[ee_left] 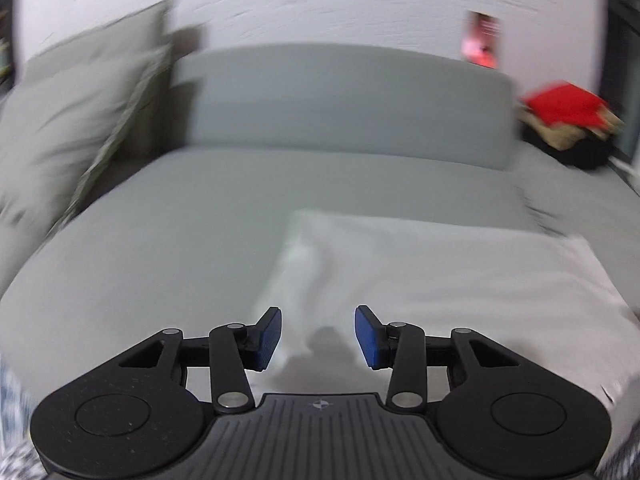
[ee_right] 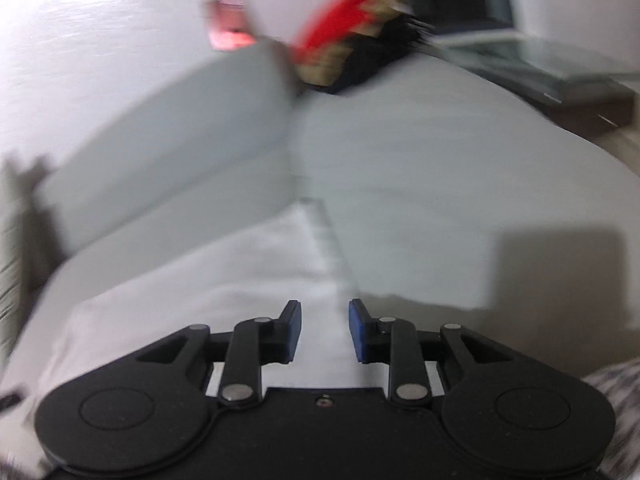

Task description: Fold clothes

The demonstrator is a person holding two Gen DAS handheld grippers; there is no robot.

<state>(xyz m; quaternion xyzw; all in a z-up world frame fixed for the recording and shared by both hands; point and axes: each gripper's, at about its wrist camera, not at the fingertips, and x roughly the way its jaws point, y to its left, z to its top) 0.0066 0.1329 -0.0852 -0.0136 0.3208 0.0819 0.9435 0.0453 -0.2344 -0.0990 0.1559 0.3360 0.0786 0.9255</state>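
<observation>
A white garment (ee_left: 440, 272) lies spread flat on a grey sofa seat (ee_left: 180, 216). In the left wrist view, my left gripper (ee_left: 318, 338) hovers over the garment's near left corner, blue pads apart with nothing pressed between them. The right wrist view shows the same white garment (ee_right: 200, 280), with a folded edge running away from me. My right gripper (ee_right: 325, 330) stands open above that right-hand edge, and only cloth lying below shows in the gap. Both views are blurred.
A grey back cushion (ee_left: 352, 104) and a large pillow (ee_left: 72, 120) stand behind the seat. A pile of red, tan and black clothes (ee_left: 564, 116) (ee_right: 340, 28) sits at the far right end. A dark low table (ee_right: 560, 76) stands beyond the sofa's right side.
</observation>
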